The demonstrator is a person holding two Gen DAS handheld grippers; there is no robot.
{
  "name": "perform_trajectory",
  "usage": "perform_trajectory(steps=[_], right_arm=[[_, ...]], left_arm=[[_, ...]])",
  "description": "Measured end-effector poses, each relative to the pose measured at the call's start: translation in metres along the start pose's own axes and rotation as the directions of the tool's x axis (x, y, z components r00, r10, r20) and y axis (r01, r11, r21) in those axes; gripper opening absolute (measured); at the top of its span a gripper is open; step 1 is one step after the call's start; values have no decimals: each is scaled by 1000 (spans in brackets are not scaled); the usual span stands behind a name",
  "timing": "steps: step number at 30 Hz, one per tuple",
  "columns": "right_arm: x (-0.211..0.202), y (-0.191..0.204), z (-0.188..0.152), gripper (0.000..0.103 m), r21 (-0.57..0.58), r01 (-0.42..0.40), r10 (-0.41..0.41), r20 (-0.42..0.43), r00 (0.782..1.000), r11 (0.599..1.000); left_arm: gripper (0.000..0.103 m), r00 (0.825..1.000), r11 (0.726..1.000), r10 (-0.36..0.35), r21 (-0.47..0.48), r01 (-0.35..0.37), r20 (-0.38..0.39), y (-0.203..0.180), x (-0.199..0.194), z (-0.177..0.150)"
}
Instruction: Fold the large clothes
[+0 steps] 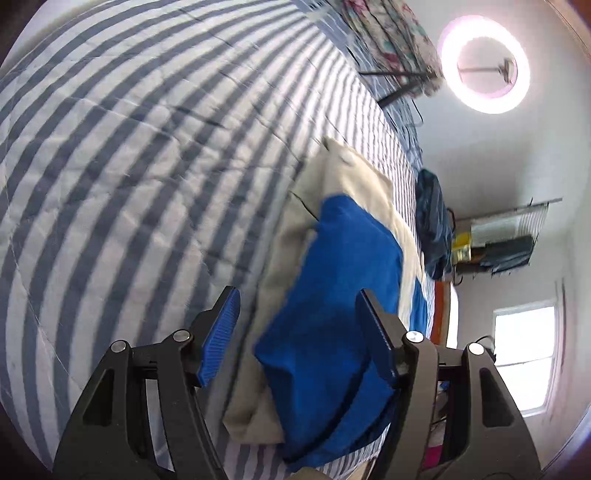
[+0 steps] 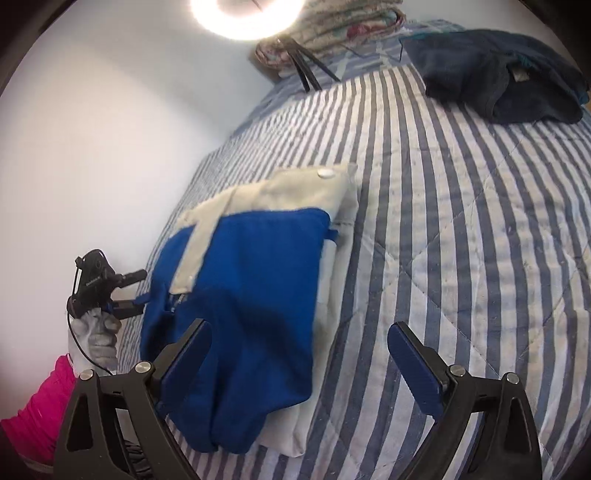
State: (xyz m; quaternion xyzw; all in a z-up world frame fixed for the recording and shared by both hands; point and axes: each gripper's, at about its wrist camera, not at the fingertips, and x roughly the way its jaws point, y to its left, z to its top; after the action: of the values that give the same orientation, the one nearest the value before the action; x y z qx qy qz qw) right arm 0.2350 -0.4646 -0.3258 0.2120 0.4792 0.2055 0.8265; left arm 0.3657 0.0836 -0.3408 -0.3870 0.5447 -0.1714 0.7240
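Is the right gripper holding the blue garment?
No, the right gripper is open, and its pads do not press the blue garment.

The striped quilt [image 2: 461, 258] lies bare and wide on the far side of the folded blue-and-cream garment [image 2: 255, 280], open for a gripper to pass. A dark navy garment [image 2: 495, 74] sits heaped at the quilt's far corner, well apart from the folded one. A floral bundle [image 2: 332, 29] and thin black tripod legs [image 2: 306, 74] crowd the head end under the ring light [image 1: 484, 64]. The white wall [image 2: 110, 147] closes off the bed's near edge.
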Motion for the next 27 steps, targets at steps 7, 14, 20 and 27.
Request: perform_trajectory(steps=[7, 14, 20, 27], right_arm=[[23, -18, 0, 86, 68, -76, 80, -58, 995, 995], [35, -34, 3, 74, 137, -188, 197, -55, 979, 973], [49, -36, 10, 63, 160, -264, 276, -56, 960, 951], [56, -28, 18, 64, 152, -279, 290, -50, 956, 948]], left_arm=[[67, 995, 997, -81, -26, 79, -63, 21, 11, 15], [67, 987, 992, -127, -1, 127, -102, 19, 26, 15], [67, 981, 989, -131, 54, 140, -140, 0, 42, 11], [64, 987, 991, -108, 67, 117, -122, -15, 52, 10]])
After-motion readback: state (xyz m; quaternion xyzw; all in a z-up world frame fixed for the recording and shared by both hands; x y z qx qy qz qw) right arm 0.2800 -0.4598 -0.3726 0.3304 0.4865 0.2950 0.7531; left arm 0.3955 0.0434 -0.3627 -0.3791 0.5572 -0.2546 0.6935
